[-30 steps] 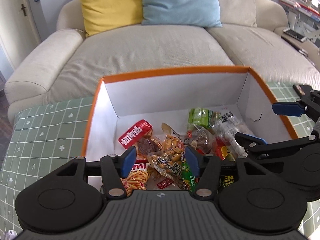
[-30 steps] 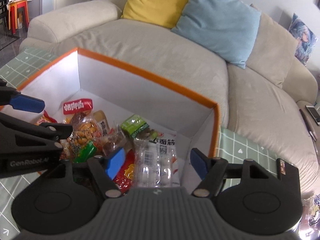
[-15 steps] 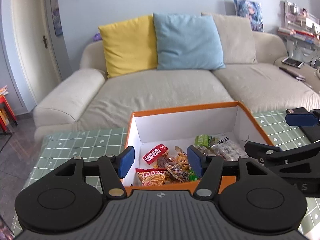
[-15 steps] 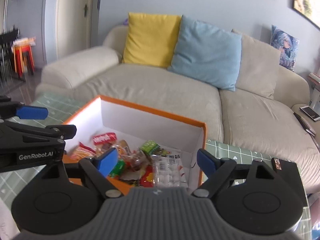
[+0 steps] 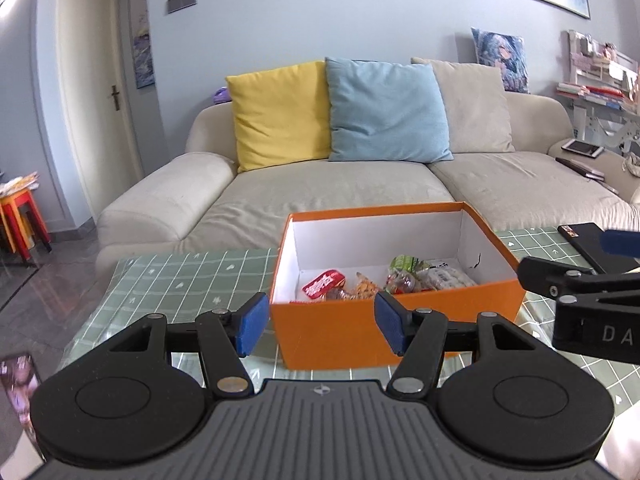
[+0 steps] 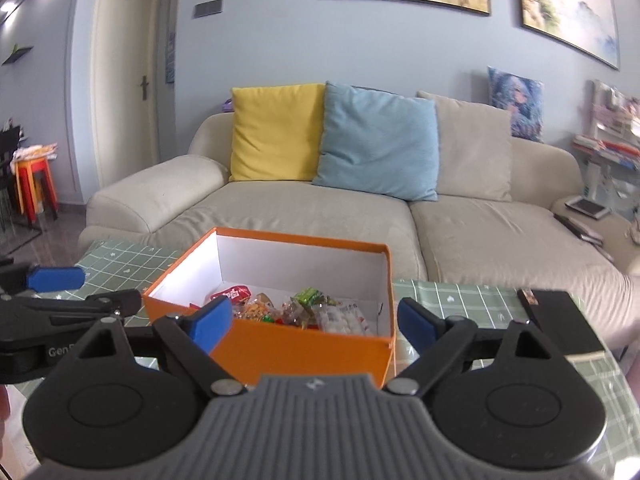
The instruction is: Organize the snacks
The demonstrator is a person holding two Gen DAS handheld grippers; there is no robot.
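An orange box with white inner walls stands on the green checked tablecloth; it also shows in the right wrist view. Several snack packets lie inside, among them a red packet and a green one. My left gripper is open and empty, just in front of the box's near wall. My right gripper is open and empty, in front of the box, and shows at the right edge of the left wrist view.
A beige sofa with yellow, blue and beige cushions stands behind the table. A black flat object lies on the table right of the box. Red and orange stools stand at far left.
Both grippers have pulled back and up from over the box's inside to in front of its near wall. Both stay open and empty; the snacks stay in the box.
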